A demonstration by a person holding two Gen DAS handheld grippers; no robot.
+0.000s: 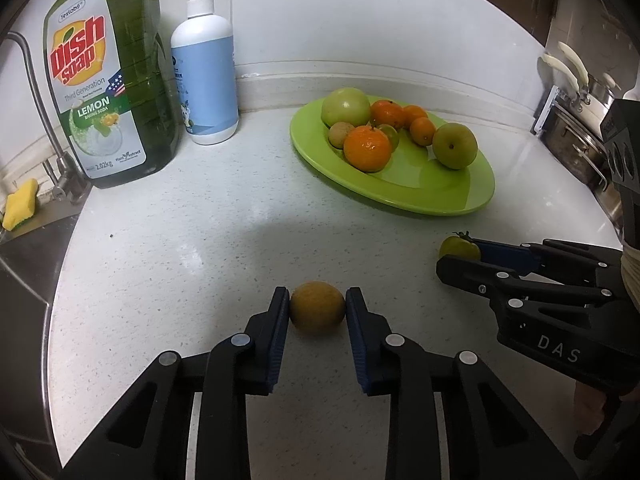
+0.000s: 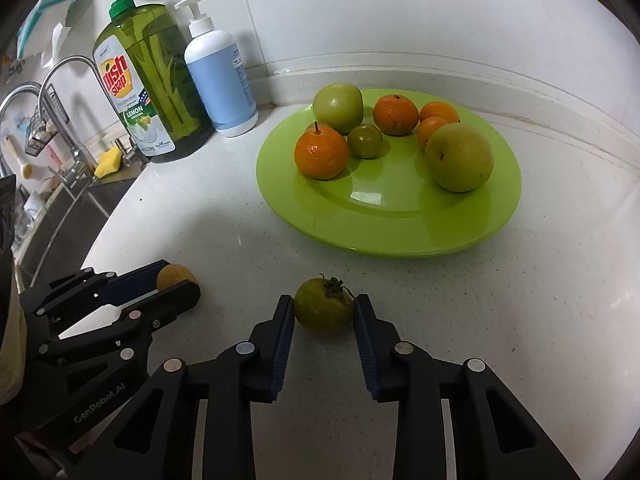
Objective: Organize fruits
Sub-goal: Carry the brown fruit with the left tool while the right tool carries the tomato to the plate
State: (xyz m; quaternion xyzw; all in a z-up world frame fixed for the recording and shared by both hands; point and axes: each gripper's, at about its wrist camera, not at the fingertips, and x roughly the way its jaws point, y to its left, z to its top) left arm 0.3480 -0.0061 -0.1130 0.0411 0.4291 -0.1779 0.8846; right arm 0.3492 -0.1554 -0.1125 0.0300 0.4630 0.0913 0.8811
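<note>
A small round yellow-brown fruit (image 1: 317, 307) rests on the white counter, and my left gripper (image 1: 317, 309) is shut on it, both blue pads pressing its sides. A green tomato with a dried stem (image 2: 323, 305) sits on the counter between the pads of my right gripper (image 2: 324, 309), which is shut on it. In the left wrist view the right gripper (image 1: 460, 254) shows at the right with the tomato (image 1: 459, 247). The right wrist view has the left gripper (image 2: 176, 280) at the left with the yellow fruit (image 2: 175, 275). Beyond lies a green plate (image 2: 400, 236) with several oranges and green fruits.
A big green dish soap bottle (image 1: 108, 76) and a white-and-blue pump bottle (image 1: 205, 76) stand at the back left by the wall. A sink with taps (image 2: 60, 92) and a yellow sponge (image 1: 18, 208) is at the left. Pots (image 1: 580, 136) stand at the far right.
</note>
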